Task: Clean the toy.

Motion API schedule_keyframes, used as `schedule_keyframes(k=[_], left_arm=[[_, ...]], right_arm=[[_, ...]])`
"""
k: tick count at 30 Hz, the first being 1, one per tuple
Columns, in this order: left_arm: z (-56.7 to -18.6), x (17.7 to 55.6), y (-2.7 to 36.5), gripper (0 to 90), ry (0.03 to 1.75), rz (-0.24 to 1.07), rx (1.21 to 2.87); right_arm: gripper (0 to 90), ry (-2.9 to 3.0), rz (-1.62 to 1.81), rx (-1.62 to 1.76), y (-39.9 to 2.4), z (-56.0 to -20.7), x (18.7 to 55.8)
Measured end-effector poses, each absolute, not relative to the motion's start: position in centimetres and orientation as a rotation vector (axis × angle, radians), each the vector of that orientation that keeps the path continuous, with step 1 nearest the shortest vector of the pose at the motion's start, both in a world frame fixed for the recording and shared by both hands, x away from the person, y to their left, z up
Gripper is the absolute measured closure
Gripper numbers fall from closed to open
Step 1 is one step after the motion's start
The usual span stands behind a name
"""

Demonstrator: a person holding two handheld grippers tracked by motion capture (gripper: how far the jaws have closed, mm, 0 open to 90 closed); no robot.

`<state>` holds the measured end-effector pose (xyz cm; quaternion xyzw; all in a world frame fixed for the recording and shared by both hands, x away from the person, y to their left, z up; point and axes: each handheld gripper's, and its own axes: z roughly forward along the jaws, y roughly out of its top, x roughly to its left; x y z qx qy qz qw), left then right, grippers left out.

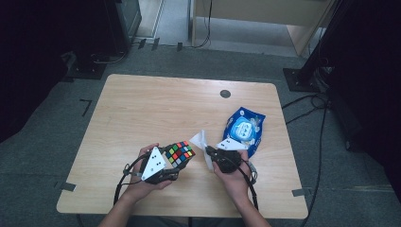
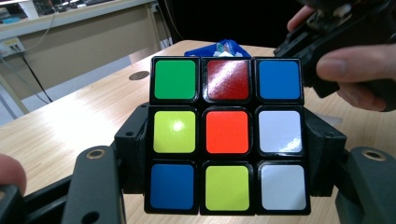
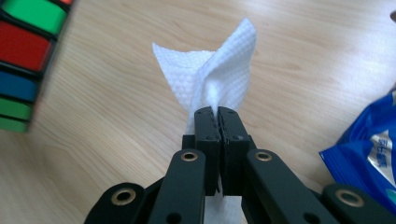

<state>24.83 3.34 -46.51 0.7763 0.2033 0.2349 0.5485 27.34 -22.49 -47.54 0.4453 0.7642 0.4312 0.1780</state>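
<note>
Table (image 1: 142, 109): light wood, carrying a blue wipes packet (image 1: 244, 127) near its right edge. Puzzle cube (image 1: 179, 154): clamped between the jaws of the left hand-held gripper (image 1: 176, 163), raised at front centre. White wipe (image 1: 201, 142): pinched in the closed right hand-held gripper (image 1: 209, 150), just beside the cube.

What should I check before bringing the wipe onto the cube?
1. Left gripper clamped on the cube: ok.
2. Right gripper pinching the white wipe: ok.
3. Wipe free of the table: cannot tell.
4. Gap between wipe and cube: ok, apart in the high view.
5. Blue wipe pack out of the path: ok, it lies beyond the right hand.
</note>
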Motion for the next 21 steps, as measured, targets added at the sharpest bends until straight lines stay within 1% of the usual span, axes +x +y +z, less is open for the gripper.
schedule_keyframes(k=[2, 6, 11, 16, 21], left_arm=[[-46.5, 24.9, 3.4, 33.9, 0.486, 0.560, 1.837], [-46.7, 25.0, 3.4, 33.9, 0.493, 0.564, 1.841], [-46.8, 25.0, 3.3, 33.9, 0.500, 0.564, 1.843], [-47.0, 25.1, 3.3, 33.9, 0.508, 0.569, 1.846], [-47.2, 24.9, 2.7, 33.9, 0.502, 0.576, 1.855]], right_arm=[[86.2, 2.169, 1.198, 1.271, -22.5, -47.8, 27.5], [70.6, 2.139, 1.226, 1.293, -22.9, -47.6, 27.6], [55.4, 2.060, 1.262, 1.323, -23.1, -46.0, 27.1], [48.2, 2.040, 1.462, 1.325, -22.6, -44.0, 26.1], [37.5, 2.060, 1.670, 1.319, -21.4, -42.3, 24.9]])
